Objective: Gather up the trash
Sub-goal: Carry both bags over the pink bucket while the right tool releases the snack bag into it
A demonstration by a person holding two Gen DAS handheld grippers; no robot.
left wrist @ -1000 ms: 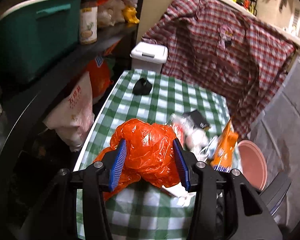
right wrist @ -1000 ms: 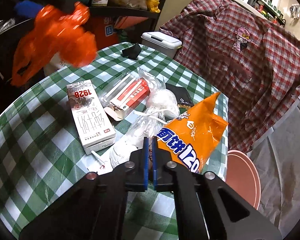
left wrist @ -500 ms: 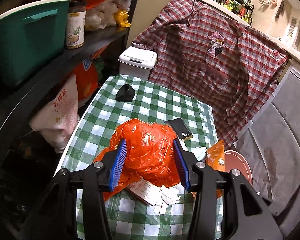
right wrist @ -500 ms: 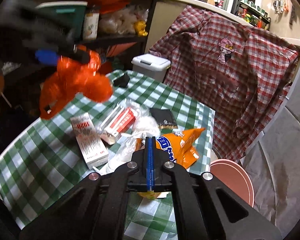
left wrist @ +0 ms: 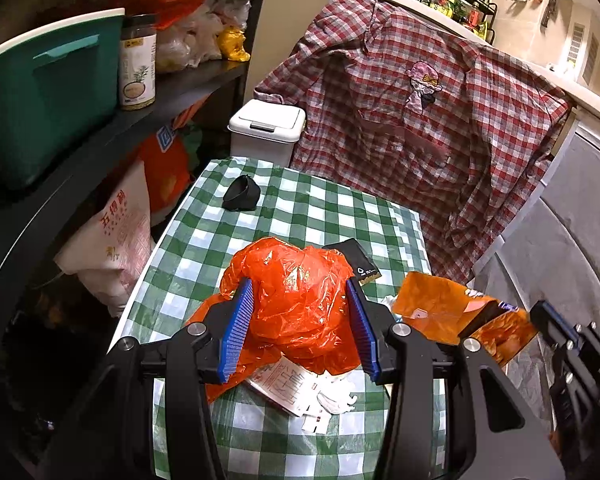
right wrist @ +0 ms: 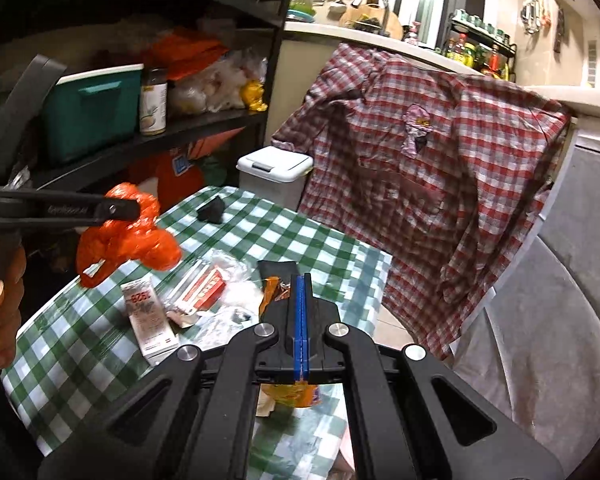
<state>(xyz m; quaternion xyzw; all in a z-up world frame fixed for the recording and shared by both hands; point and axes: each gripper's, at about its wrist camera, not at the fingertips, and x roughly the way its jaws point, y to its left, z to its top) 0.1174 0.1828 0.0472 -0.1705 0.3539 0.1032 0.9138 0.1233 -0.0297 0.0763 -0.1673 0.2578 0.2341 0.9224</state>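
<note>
An orange plastic bag (left wrist: 296, 304) was held in the left gripper (left wrist: 298, 330); an orange snack packet (left wrist: 440, 308) was clamped by the right gripper (right wrist: 302, 320), above the table (right wrist: 300, 232).

both views show warm indoor lighting that is brightest at the upper right kitchen wall (left wrist: 540, 12) and falls off into deep shadow across the shelving (left wrist: 28, 240) at left. specular glare appears on the orange plastic bag (left wrist: 296, 300) and on the glossy checked tablecloth (right wrist: 80, 344), while the bag shows motion blur in the right wrist view. fisheye distortion bends straight edges near the borders, and the corners vignette to black.
</note>
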